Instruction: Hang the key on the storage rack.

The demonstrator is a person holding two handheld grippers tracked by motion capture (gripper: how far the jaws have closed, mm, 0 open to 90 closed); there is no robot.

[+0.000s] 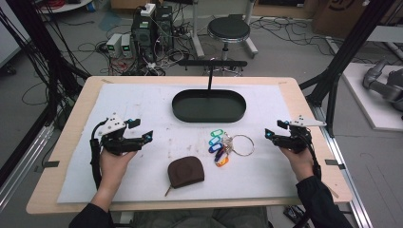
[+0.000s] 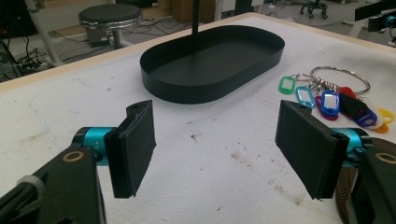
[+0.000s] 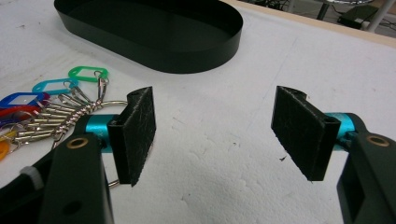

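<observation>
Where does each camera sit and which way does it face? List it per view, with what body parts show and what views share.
High view: above the person's side, facing forward and down on the table; both forearms, left gripper and right gripper show.
Left gripper view: on the left gripper, looking along its open jaws toward the tray and keys.
Right gripper view: on the right gripper, facing the tray, keys at its left.
Shared: all three views show the tray and keys.
</observation>
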